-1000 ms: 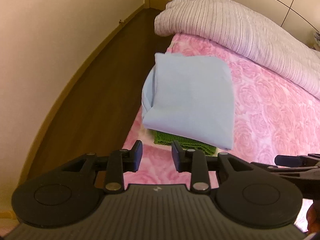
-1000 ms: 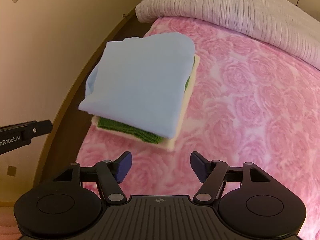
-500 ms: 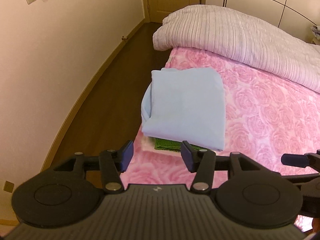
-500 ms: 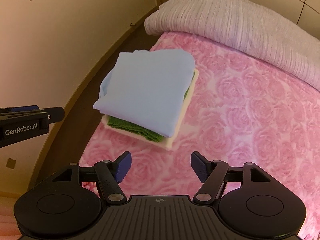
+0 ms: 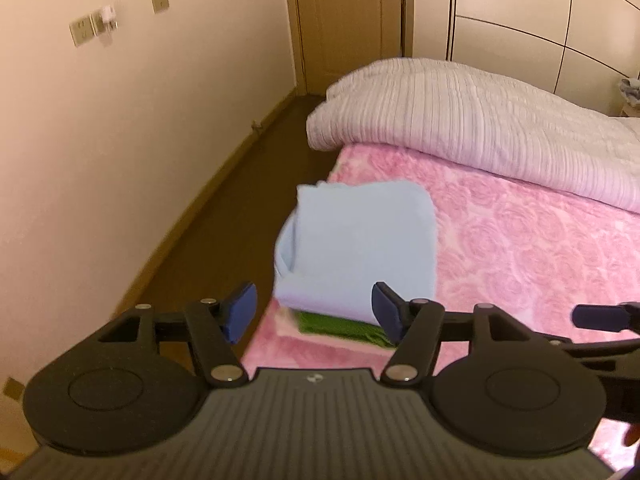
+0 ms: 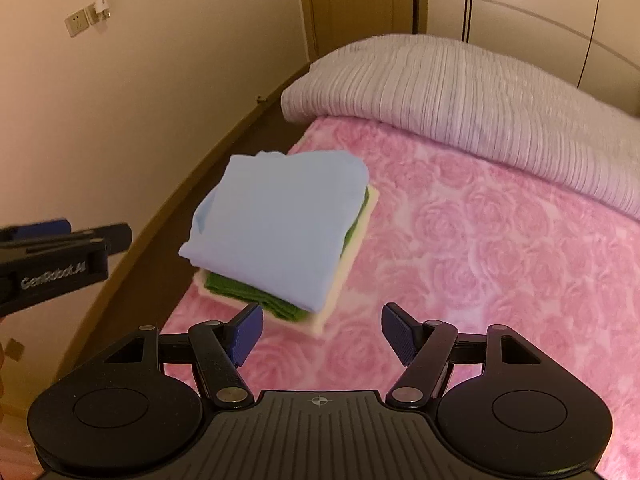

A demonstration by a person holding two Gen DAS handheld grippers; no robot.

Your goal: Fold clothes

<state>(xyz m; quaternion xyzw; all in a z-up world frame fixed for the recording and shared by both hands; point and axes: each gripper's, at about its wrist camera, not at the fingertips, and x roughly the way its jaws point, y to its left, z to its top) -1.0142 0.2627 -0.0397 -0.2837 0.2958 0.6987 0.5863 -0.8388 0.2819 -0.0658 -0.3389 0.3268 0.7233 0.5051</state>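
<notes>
- Left wrist view: the left gripper (image 5: 314,314) is held above the pink bed (image 5: 520,256), its jaws opening with nothing between them.
- A folded blue garment (image 5: 360,248) tops a stack near the bed's left edge, over a green garment (image 5: 340,327).
- The right gripper (image 5: 600,316) shows at the right edge.
- A white duvet (image 5: 480,128) lies farther back.
- Right wrist view: the right gripper (image 6: 322,332) has its jaws spread, empty.
- The blue garment (image 6: 276,224) rests on the green garment (image 6: 248,292) and a cream garment (image 6: 324,320).
- The left gripper (image 6: 60,252) juts in at left, apart from the stack.
</notes>
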